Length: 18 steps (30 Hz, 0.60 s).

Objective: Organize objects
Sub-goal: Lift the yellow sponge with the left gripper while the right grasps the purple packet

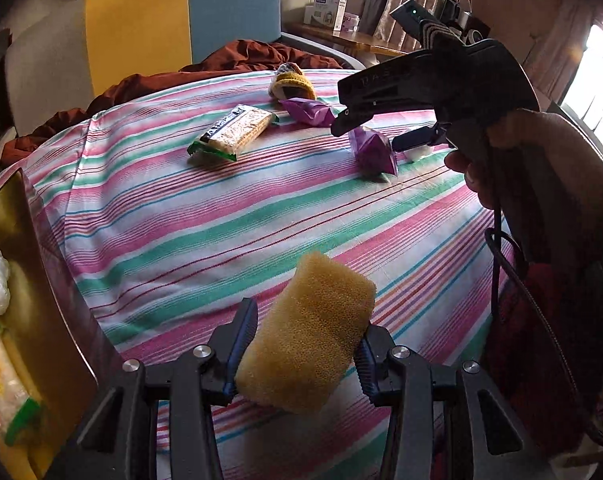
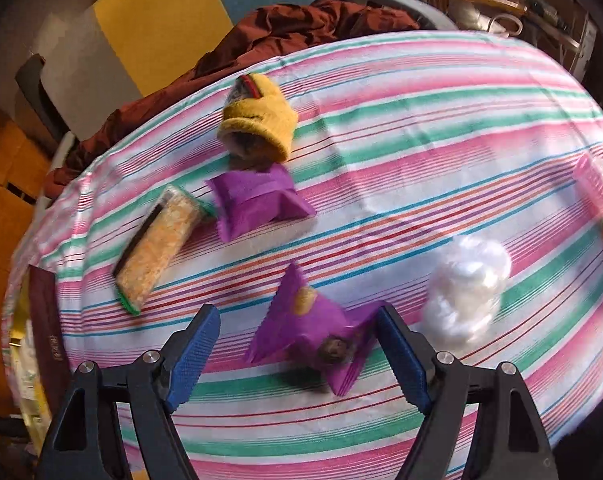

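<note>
Your left gripper [image 1: 297,354] pinches the yellow sponge [image 1: 307,334] above the striped tablecloth [image 1: 181,216], beside the gold box [image 1: 33,280] at its left edge. Your right gripper [image 2: 297,344] stands spread around the nearer purple packet [image 2: 313,336], its right pad [image 2: 401,356] touching the packet; the cracker pack [image 2: 157,248] lies well apart.

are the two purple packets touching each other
Apart. The right wrist view shows striped cloth between the far packet and the near packet.
</note>
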Tool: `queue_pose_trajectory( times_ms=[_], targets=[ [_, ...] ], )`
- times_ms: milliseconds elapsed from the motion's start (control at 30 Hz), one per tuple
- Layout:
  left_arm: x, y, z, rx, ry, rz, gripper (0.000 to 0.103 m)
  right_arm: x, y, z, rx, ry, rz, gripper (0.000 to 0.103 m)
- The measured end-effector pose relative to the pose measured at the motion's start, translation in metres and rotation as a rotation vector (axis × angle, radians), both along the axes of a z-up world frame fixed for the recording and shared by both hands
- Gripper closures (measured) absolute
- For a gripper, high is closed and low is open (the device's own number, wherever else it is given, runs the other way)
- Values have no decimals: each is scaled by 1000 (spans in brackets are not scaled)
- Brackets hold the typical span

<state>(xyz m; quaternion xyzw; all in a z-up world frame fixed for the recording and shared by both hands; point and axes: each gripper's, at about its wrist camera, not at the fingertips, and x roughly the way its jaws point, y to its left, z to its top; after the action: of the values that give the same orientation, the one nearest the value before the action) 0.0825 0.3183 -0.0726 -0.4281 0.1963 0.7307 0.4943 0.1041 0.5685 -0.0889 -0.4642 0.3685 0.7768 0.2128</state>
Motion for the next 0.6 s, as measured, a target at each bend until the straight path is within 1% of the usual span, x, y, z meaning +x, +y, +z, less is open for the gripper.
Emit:
queue_pose_trajectory(
  times_ms=[33, 100, 167, 233, 333, 400, 467, 567, 600],
  targets=[
    [-1, -3, -1, 0, -5, 4, 58, 1, 0, 0, -32, 30, 2, 23],
    [-4, -8, -2, 8, -17, 16, 58, 3, -2, 3, -26, 42, 2, 23],
    [-6, -10, -3, 13, -31, 27, 58, 5, -1, 4, -8, 33, -6, 23],
    [-10, -12, -8, -2, -32, 43, 63, 7, -1, 6, 23, 23, -16, 23],
    [-14, -14, -15, 0, -58, 58, 64, 6, 0, 4, 26, 7, -7, 23],
    [-12, -14, -14, -3, -40, 53, 64, 4, -3, 2, 45, -25, 5, 23],
    [-10, -13, -14, -3, -26, 50, 64, 2, -4, 1, 49, -34, 15, 23],
    [-10, -12, -14, 5, -25, 53, 64, 1, -6, -1, 57, -56, 25, 23],
    [-12, -12, -15, 8, -37, 51, 61, 0, -6, -2, 56, -63, 31, 23]
  ],
)
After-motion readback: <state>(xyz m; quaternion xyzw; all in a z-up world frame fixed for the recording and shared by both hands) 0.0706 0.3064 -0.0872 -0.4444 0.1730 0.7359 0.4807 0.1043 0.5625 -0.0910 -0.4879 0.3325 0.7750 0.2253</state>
